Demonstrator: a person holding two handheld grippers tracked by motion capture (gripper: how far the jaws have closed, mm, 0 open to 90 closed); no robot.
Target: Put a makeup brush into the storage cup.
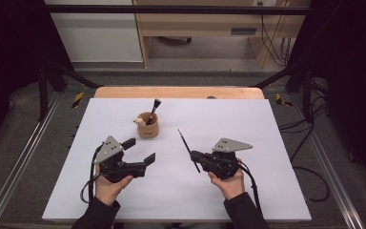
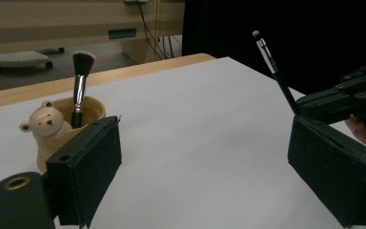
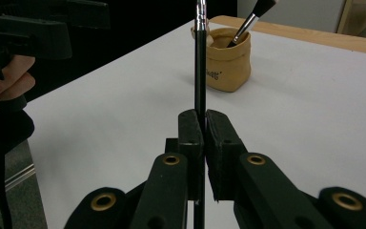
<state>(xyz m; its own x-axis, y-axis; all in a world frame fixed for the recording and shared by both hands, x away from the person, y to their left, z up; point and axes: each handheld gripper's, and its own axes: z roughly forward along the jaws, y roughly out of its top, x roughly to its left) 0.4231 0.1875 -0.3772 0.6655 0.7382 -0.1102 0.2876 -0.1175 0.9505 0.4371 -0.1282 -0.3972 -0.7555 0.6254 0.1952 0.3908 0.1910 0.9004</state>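
Observation:
A tan cup (image 1: 147, 128) with a small bear figure (image 2: 45, 124) on its rim stands on the white board (image 1: 248, 119), left of centre. A makeup brush (image 1: 153, 110) with a dark bristle head leans in the cup. My right gripper (image 1: 194, 155) is shut on a thin black brush (image 1: 187, 145), which points up and away from the jaws. In the right gripper view the thin brush (image 3: 200, 62) runs upright between the closed pads of the right gripper (image 3: 204, 129), with the cup (image 3: 228, 64) beyond it. My left gripper (image 1: 140, 150) stands open and empty, just in front of the cup (image 2: 93, 107).
The white board lies on a wooden table (image 1: 178, 92) whose far edge shows beyond it. Metal rails (image 1: 19, 167) run along both sides. Cables (image 1: 310, 143) lie on the floor at the right. A wooden cabinet (image 1: 209, 24) stands behind the table.

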